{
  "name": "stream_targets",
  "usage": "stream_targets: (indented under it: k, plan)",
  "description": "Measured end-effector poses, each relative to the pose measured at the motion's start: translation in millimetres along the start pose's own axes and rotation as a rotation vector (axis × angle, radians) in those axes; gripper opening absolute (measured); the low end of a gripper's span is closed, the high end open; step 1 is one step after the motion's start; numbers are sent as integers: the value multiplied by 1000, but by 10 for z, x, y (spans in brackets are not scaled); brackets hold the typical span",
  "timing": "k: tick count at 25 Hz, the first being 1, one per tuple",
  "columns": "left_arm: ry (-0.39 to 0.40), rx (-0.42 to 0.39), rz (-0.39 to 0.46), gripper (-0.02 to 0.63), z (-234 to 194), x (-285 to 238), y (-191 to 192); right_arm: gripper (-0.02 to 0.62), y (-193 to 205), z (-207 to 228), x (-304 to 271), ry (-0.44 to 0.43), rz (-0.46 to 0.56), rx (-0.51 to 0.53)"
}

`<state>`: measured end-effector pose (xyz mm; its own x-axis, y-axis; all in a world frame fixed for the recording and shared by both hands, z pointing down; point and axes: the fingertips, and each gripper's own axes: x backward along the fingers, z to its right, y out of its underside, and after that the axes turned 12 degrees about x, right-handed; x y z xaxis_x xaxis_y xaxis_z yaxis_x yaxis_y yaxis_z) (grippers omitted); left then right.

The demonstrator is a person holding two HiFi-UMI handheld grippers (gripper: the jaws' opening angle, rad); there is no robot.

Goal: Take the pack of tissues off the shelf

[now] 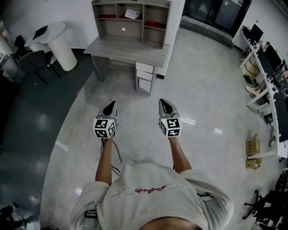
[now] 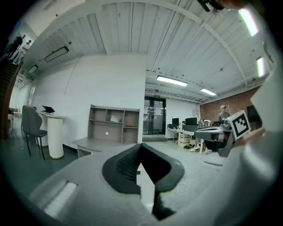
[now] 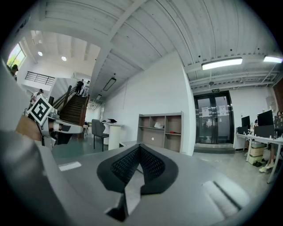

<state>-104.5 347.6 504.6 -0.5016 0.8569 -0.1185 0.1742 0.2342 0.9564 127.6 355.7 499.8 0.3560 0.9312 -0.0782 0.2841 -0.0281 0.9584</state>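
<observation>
A white pack of tissues (image 1: pixel 132 14) lies in the upper middle compartment of the grey shelf unit (image 1: pixel 155 22), which stands on a desk (image 1: pixel 130 50) several steps ahead of me. Both grippers are held out at waist height over the floor, far short of the desk. My left gripper (image 1: pixel 109 109) is shut with nothing in it, and so is my right gripper (image 1: pixel 166 107). The left gripper view shows the pack (image 2: pixel 115 118) small and distant above the closed tips (image 2: pixel 140 145). The right gripper view has the pack (image 3: pixel 158 125) in the shelf unit (image 3: pixel 160 131) beyond its closed tips (image 3: pixel 139 146).
A drawer block (image 1: pixel 145 77) hangs under the desk's right end. A round white table (image 1: pixel 60 42) and a dark chair (image 1: pixel 33 60) stand at the left. Desks with monitors (image 1: pixel 270 76) and a cardboard box (image 1: pixel 253 150) line the right. Glass doors (image 2: pixel 154 115) lie behind.
</observation>
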Motion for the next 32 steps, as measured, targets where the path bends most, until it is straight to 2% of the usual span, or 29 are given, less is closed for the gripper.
stream_targets:
  k: [10,16,22,32]
  plan:
    - [-16,15,-6,-2,187,-57,144,6,107,133,80,-19,0,4]
    - [-22,3,-12,-2,380,-142,206,8,135,266,130,-46,39,-19]
    - [-32,2,-24,-2,496,-177,318,8,300,296,174,-74,18,-20]
    - [-46,22,-34,-2,401,-429,375,8,346,424,-60,-82,28,-27]
